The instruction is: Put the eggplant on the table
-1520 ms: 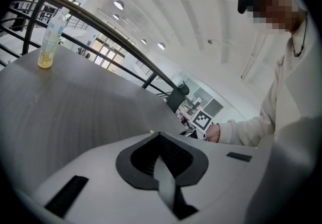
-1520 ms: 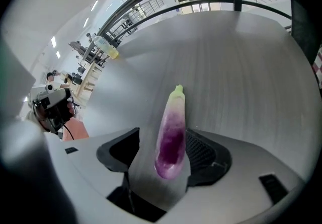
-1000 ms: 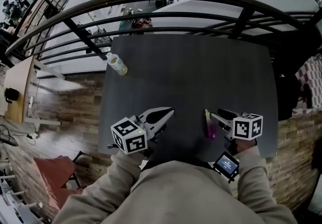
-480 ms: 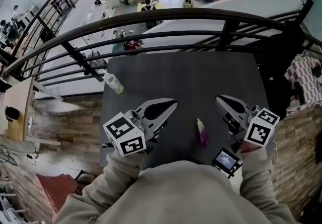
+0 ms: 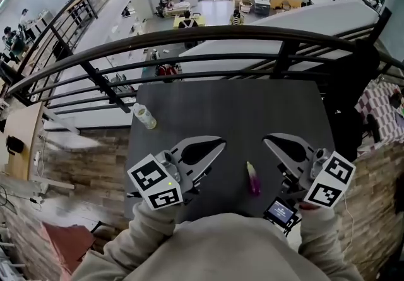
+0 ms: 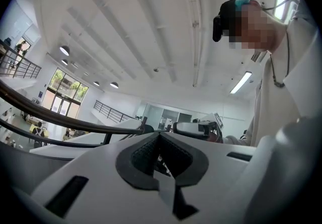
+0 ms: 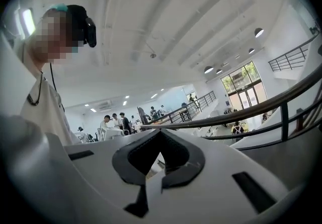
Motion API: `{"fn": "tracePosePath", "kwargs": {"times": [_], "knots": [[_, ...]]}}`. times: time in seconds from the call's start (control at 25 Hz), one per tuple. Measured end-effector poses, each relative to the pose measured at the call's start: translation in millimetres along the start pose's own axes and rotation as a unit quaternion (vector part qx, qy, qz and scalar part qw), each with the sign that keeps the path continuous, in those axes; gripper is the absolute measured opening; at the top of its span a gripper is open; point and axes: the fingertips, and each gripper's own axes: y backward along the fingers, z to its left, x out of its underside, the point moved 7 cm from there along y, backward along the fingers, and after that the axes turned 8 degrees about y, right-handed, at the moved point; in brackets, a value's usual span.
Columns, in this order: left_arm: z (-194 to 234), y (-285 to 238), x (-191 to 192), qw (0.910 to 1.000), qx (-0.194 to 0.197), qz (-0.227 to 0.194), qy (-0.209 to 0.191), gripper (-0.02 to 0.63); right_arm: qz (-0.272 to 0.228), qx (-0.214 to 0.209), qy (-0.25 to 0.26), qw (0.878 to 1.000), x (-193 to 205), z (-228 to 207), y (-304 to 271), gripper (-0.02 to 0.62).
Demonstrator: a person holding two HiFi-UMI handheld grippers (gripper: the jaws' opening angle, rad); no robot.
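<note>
The eggplant (image 5: pixel 253 179) lies on the surface (image 5: pixel 240 109) close to its near edge. My left gripper (image 5: pixel 219 144) and right gripper (image 5: pixel 267 139) hang above, both pressed together and empty. A stray nudge could roll it off.

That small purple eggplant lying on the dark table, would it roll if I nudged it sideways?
Probably: the eggplant lies on its side, long and rounded, on a flat table. It seems to narrow toward its pale end, so it may curve rather than roll straight. It looks small against the tabletop, so it is likely light.
</note>
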Motion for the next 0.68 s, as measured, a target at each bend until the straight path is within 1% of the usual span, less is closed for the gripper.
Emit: {"fn": "tracePosePath", "kwargs": {"times": [0.16,0.44,0.68], "knots": [[-9.7,-5.0,-0.3,1.0,-0.005,-0.001,0.001,0.005,0.01,-0.002,-0.006,1.0,0.9,-1.7,6.2,0.014],[-4.6,3.1,-1.9,0.9999,-0.01,-0.003,-0.001,0.005,0.022,-0.007,-0.008,1.0,8.7,-2.6,-3.3,0.014],[-11.5,3.4,4.3,0.9999,-0.014,0.002,0.0,0.005,0.03,-0.003,-0.01,0.999,13.3,-2.1,6.9,0.014]]}}
